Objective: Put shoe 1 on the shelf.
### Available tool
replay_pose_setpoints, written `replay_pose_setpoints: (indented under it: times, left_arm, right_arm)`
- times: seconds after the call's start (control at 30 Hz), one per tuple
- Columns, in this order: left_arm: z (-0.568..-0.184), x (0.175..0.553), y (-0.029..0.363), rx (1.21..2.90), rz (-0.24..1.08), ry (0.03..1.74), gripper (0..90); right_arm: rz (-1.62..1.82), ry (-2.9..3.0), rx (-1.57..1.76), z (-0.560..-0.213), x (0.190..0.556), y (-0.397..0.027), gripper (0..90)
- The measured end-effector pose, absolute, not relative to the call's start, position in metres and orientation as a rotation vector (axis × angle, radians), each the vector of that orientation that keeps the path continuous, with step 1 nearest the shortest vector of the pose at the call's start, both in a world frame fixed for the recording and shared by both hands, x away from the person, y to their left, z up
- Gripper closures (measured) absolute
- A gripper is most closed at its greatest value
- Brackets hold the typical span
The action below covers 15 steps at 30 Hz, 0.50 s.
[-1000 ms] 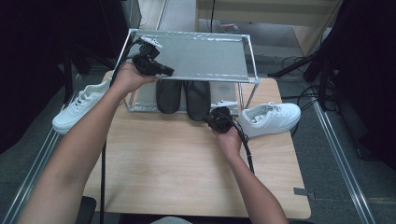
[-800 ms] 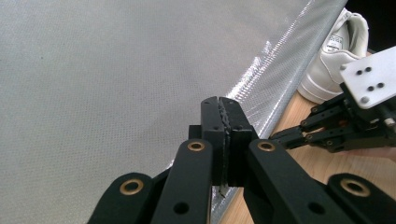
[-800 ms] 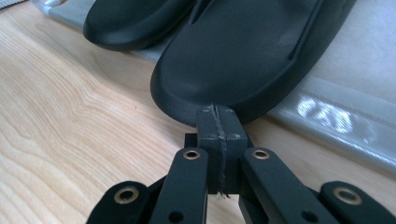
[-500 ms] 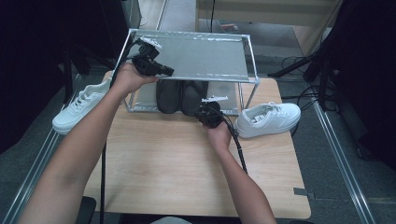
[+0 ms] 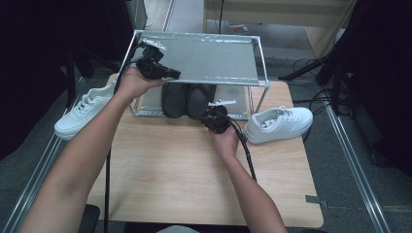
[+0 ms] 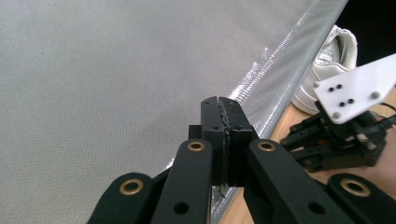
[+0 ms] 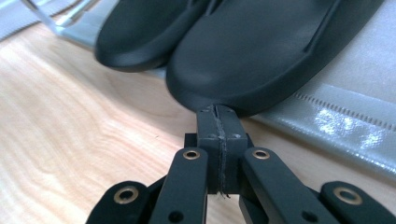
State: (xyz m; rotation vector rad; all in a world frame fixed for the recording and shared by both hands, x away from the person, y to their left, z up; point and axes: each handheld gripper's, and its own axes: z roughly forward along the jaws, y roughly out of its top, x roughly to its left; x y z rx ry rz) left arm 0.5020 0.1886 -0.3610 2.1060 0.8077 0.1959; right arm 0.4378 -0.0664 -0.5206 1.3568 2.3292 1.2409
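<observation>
A pair of black shoes [image 5: 186,99] lies on the lower shelf of a metal rack [image 5: 260,63], ends sticking out over the table. My right gripper [image 5: 208,115] is shut and empty, its tips right at the near end of the right black shoe [image 7: 261,46]; whether they touch it I cannot tell. The other black shoe [image 7: 140,32] lies beside it. My left gripper [image 5: 176,75] is shut with nothing in it, held over the front left of the rack's grey top shelf [image 6: 116,84]. In the left gripper view the jaws [image 6: 219,105] are pressed together.
One white sneaker [image 5: 85,109] lies on the floor side at the rack's left. Another white sneaker [image 5: 279,124] sits on the wooden table [image 5: 170,174] at the right of the rack. Cables trail from both grippers along the forearms.
My right gripper has moved left, away from the white sneaker, to the front of the right black shoe. The left gripper has stayed in place.
</observation>
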Motion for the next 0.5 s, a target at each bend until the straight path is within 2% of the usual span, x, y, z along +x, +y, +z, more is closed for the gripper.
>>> replay_pose_setpoints:
  times: [0.2, 0.27, 0.4, 0.5]
  left_arm:
    - [-0.359, 0.501, 0.189, 2.105, 0.209, 0.821, 81.2]
    - [-0.357, 0.5, 0.19, 2.107, 0.206, 0.828, 76.1]
    - [-0.353, 0.499, 0.192, 2.106, 0.195, 0.861, 65.4]
    - [-0.349, 0.494, 0.192, 2.114, 0.189, 0.88, 58.1]
  right_arm:
    - [1.277, 2.353, 1.276, -0.512, 0.42, -0.074, 85.4]
    - [1.304, 2.365, 1.267, -0.508, 0.414, -0.078, 80.8]
    - [1.361, 2.415, 1.294, -0.503, 0.404, -0.091, 64.2]
    - [1.358, 2.445, 1.287, -0.502, 0.397, -0.102, 62.0]
